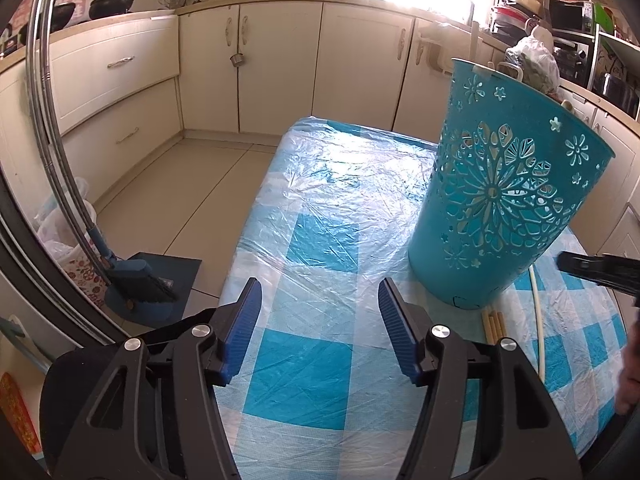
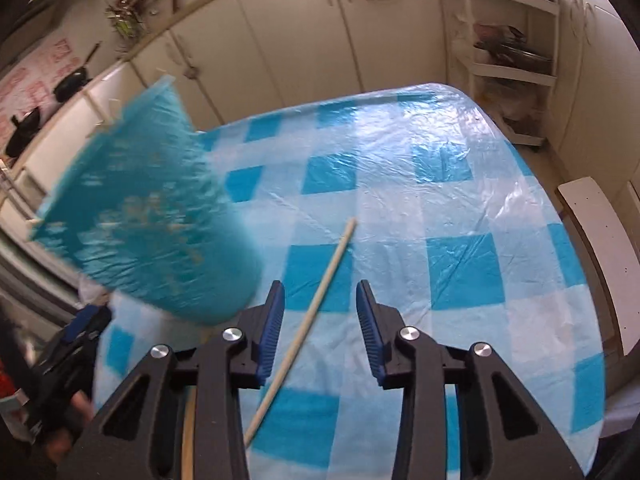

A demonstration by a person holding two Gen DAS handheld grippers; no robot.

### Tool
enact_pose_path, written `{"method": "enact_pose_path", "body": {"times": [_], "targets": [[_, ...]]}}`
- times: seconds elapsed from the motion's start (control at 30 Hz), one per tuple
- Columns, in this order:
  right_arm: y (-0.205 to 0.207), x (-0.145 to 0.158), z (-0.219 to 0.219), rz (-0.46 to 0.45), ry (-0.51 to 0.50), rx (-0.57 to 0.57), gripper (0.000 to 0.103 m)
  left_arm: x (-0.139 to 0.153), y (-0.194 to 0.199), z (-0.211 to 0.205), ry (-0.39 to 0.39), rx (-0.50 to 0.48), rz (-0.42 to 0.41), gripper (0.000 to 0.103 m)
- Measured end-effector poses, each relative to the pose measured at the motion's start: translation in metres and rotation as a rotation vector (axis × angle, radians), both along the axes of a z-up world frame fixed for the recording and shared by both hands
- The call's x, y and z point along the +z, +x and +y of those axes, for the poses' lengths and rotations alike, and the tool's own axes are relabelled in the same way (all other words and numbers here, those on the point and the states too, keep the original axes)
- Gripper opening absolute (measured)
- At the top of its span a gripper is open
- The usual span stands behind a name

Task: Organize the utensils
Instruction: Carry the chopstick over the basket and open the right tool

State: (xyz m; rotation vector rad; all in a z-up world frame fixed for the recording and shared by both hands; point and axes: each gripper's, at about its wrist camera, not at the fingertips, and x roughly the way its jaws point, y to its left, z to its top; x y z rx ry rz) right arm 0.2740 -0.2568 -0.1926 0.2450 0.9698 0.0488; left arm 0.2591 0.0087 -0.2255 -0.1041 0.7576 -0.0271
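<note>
- The left claw (image 1: 320,332) is wide open and holds nothing; between its blue pads (image 1: 244,328) only the checked cover of the worktop (image 1: 304,376) shows.
- The right claw (image 2: 320,332) is open as well, also with nothing in its grip. A long pale stick (image 2: 316,312) lies on the cover under the gap between its jaws, slanted from lower left to upper right.
- Just beside the left claw, to its right, stands the turquoise basket (image 1: 500,208) with cut-out flower patterns. It is tilted in the frame, and handles of utensils (image 1: 514,70) show over its far rim.
- At the foot of the basket lie ends of wooden sticks (image 1: 494,322) and a thin white rod (image 1: 538,320), flat on the cover.
- In the right wrist view the basket (image 2: 152,216) is blurred at the left, so its pattern cannot be read; the left wrist view shows it sharp.
- Only the left wrist view shows the broom (image 1: 136,276) and dustpan on the tiled floor (image 1: 192,184), left of the worktop.
- Only the right wrist view shows a white shelf rack (image 2: 516,56) past the far corner.
- Cream cabinets (image 1: 280,64) surround the room, with pans (image 1: 114,2) on the counter.
</note>
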Motion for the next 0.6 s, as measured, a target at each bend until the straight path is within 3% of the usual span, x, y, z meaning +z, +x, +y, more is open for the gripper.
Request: {"method": "enact_pose_path", "body": {"times": [0.1, 0.17, 0.2, 0.27, 0.4, 0.5, 0.6], "targets": [[0.018, -0.02, 0.011, 0.025, -0.094, 0.006, 0.038, -0.001, 0.001, 0.001, -0.005, 0.002, 0.006, 0.06], [0.017, -0.025, 0.022, -0.003, -0.215, 0.042, 0.022, -0.001, 0.001, 0.002, -0.009, 0.003, 0.009, 0.061], [0.015, -0.025, 0.024, -0.01, -0.224, 0.072, 0.015, -0.002, 0.001, 0.002, -0.01, 0.004, 0.011, 0.061], [0.009, -0.024, 0.019, 0.0, -0.197, 0.091, 0.006, -0.003, 0.003, 0.003, -0.011, 0.003, 0.014, 0.061], [-0.014, -0.002, -0.008, -0.036, -0.018, 0.067, 0.006, -0.003, 0.003, 0.001, -0.002, 0.0, 0.017, 0.061], [-0.035, 0.046, -0.022, -0.155, 0.106, 0.055, 0.006, -0.004, 0.003, 0.001, 0.002, 0.003, 0.02, 0.061], [-0.043, 0.107, -0.02, -0.331, 0.203, 0.07, 0.006, -0.003, 0.003, -0.001, 0.008, 0.003, 0.022, 0.062]]}}
